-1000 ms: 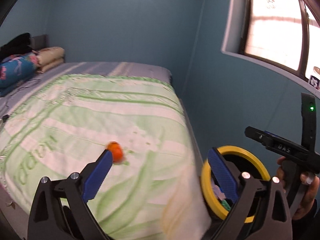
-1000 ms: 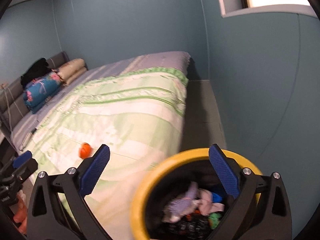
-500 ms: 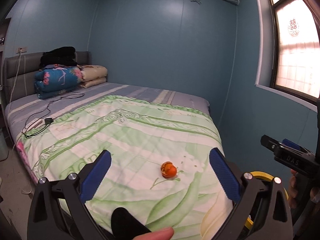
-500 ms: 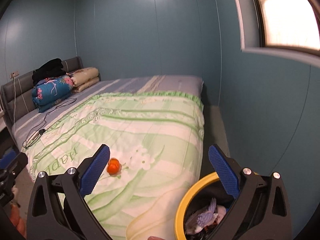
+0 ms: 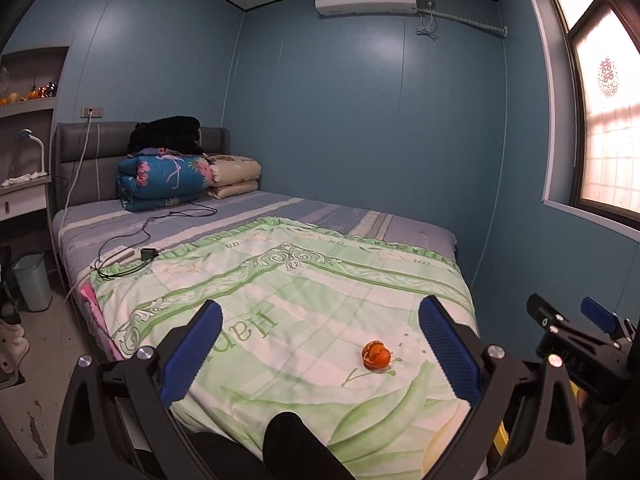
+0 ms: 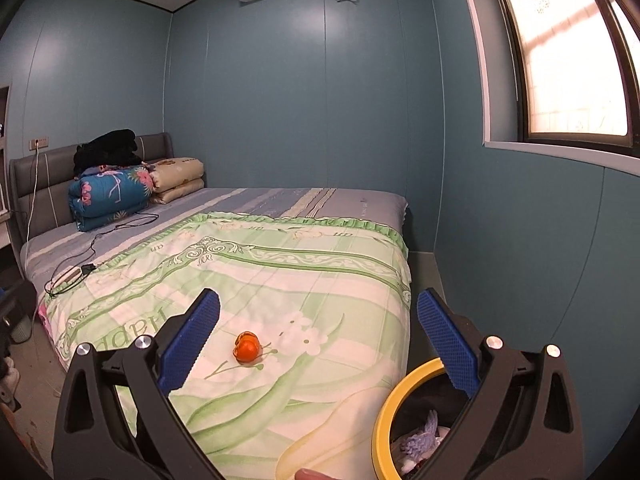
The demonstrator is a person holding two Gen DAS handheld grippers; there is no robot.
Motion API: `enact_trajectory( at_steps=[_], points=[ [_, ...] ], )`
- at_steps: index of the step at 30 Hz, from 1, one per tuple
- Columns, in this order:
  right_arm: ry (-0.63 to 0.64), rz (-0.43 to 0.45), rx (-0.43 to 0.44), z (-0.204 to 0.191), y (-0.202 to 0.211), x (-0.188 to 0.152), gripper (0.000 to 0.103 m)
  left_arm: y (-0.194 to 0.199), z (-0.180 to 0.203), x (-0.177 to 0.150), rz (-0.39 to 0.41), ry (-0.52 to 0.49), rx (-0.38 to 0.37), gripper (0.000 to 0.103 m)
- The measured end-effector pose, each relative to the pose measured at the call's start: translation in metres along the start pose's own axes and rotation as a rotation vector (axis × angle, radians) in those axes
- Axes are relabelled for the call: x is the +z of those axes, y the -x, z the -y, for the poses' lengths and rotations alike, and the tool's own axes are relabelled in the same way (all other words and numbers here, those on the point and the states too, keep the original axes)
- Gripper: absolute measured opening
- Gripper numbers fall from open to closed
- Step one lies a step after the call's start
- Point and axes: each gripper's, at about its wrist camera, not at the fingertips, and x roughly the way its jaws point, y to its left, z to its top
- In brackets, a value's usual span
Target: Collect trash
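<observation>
An orange peel (image 5: 376, 355) lies on the green floral quilt (image 5: 304, 296) near the foot of the bed; it also shows in the right wrist view (image 6: 246, 346). A yellow-rimmed trash bin (image 6: 386, 420) with scraps inside stands at the bed's right foot corner, under my right gripper. My left gripper (image 5: 320, 344) is open and empty, held back above the bed's foot end. My right gripper (image 6: 318, 336) is open and empty; it shows at the right edge of the left wrist view (image 5: 576, 344).
Folded quilts (image 5: 164, 180) and a black garment (image 5: 164, 134) lie at the headboard. A charger cable (image 5: 132, 252) lies on the sheet. A pale waste basket (image 5: 32, 286) stands on the floor at left. The blue wall and window (image 6: 560, 60) close the right side.
Both grippers have pulled back and tilted up from the bed. The peel now lies farther off, and the bin has dropped to the lower right edge of the right wrist view.
</observation>
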Motion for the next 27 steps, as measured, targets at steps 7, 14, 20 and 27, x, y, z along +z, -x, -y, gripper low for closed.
enact_trajectory(
  at_steps=[7,14,20,27],
  points=[
    [-0.015,0.000,-0.035,0.000,-0.002,-0.010,0.095,0.013,0.003,-0.003,0.039,-0.005,0.002,0.095],
    [-0.021,-0.007,-0.044,0.003,-0.007,-0.012,0.095,0.014,0.007,-0.004,0.048,-0.016,-0.006,0.095],
    [-0.020,-0.011,-0.045,0.002,-0.009,-0.013,0.095,0.012,0.007,-0.005,0.034,-0.009,-0.019,0.095],
    [-0.027,-0.010,-0.054,0.003,-0.010,-0.014,0.095,0.012,0.005,-0.005,0.032,-0.006,-0.018,0.095]
  ],
)
